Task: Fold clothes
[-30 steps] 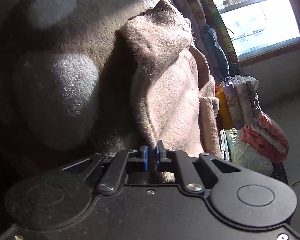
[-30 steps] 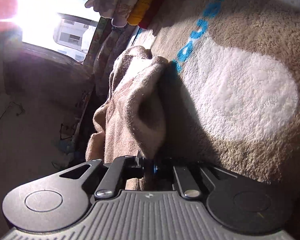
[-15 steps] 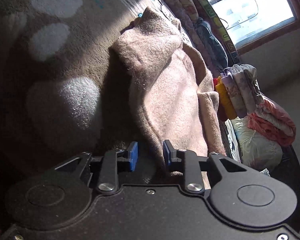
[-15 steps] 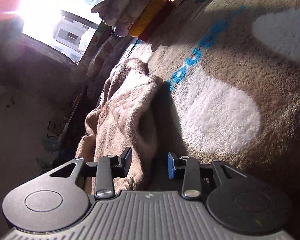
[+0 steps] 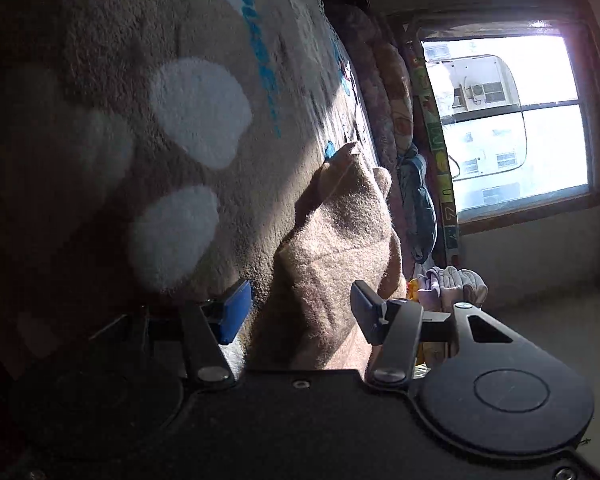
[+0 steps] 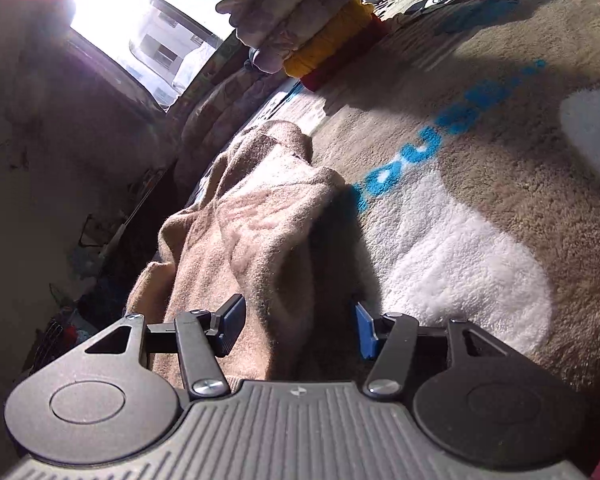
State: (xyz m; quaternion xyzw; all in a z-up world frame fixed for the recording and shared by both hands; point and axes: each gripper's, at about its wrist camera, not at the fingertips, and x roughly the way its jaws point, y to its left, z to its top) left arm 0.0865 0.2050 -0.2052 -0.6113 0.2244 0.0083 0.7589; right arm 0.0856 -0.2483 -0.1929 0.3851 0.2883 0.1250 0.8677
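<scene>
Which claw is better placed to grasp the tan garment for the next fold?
Probably the right claw: it is open with a raised fold of the tan garment between its fingers. The left claw is open too, similarly placed.

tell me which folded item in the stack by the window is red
The bottom one of the stack, lying on the blanket. A yellow piece sits directly on it; the layers above are pale and patterned.

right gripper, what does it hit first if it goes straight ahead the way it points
Most likely the fuzzy beige folded garment, whose near edge already lies between the open jaws of the right gripper. The brown plush blanket lies under it.
</scene>
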